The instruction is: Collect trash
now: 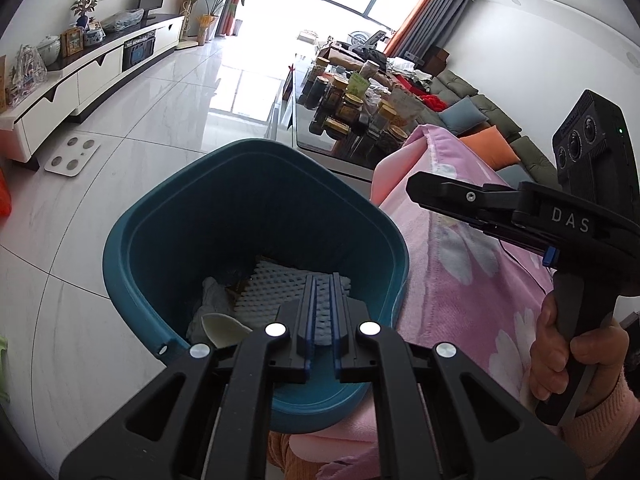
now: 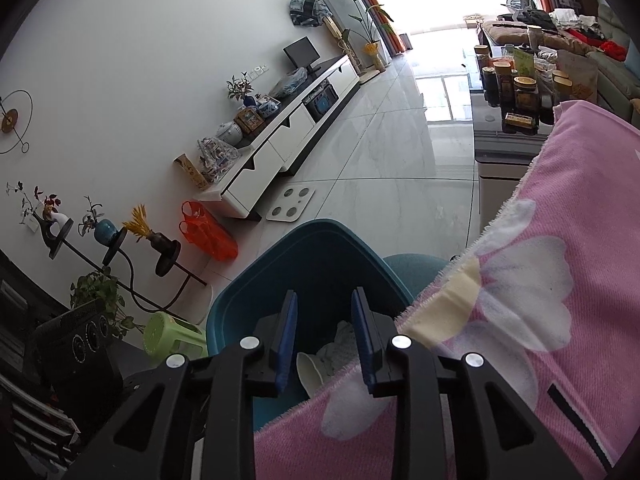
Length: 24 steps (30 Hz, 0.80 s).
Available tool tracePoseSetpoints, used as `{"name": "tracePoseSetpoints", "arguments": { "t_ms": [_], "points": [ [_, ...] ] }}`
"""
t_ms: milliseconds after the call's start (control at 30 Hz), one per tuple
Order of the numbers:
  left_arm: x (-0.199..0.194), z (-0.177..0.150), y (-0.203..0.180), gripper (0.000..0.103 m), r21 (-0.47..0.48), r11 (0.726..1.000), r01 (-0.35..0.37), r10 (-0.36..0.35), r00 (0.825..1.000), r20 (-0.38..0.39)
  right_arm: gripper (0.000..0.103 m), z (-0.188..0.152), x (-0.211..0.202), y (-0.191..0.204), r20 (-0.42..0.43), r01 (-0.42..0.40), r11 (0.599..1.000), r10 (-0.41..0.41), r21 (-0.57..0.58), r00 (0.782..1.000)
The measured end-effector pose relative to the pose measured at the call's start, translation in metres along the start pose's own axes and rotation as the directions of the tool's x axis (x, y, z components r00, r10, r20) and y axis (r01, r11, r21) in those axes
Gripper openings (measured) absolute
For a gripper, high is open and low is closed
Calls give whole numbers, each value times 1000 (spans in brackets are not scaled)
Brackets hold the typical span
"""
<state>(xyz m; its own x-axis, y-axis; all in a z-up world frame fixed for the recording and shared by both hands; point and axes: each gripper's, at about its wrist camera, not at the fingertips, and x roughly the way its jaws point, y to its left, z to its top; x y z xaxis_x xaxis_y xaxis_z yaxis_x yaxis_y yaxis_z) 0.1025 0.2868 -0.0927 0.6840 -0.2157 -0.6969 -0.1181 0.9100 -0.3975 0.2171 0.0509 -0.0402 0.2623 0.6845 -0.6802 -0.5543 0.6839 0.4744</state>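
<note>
Fingers of the left gripper (image 1: 323,296) stand nearly closed, a narrow slit between them and nothing held, above the teal bin (image 1: 168,216). Inside lie white textured foam (image 1: 280,284), crumpled paper (image 1: 212,292) and a cream shard (image 1: 224,328). The right gripper (image 2: 325,320) is partly open and empty, over the bin's edge beside the pink blanket (image 2: 580,280).

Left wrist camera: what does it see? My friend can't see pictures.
The left gripper, nearly shut and empty, points into a teal bin holding bumpy white foam and crumpled paper. A pink flowered blanket lies beside the bin; a hand holds the right gripper.
</note>
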Motion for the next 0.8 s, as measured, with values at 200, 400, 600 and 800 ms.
{"name": "tracePoseSetpoints", "arguments": {
  "t_ms": [200, 400, 600, 800],
  "points": [
    [-23, -1, -20, 29, 58, 998, -4, 0, 997, 71, 32, -9, -32, 0, 46, -12, 1000, 13, -24, 999],
    [-47, -10, -59, 49, 152, 988, 37, -58, 990, 131, 38, -29, -86, -7, 140, 5, 998, 3, -57, 990],
    [-48, -29, -114, 56, 256, 959, 123, -155, 982, 108, 41, -57, -143, -28, 232, 70, 996, -57, -47, 971],
    [-36, -55, -171, 56, 359, 906, 224, -249, 968, 25, 41, -92, -195, -58, 301, 151, 988, -152, 26, 941]
  ]
}}
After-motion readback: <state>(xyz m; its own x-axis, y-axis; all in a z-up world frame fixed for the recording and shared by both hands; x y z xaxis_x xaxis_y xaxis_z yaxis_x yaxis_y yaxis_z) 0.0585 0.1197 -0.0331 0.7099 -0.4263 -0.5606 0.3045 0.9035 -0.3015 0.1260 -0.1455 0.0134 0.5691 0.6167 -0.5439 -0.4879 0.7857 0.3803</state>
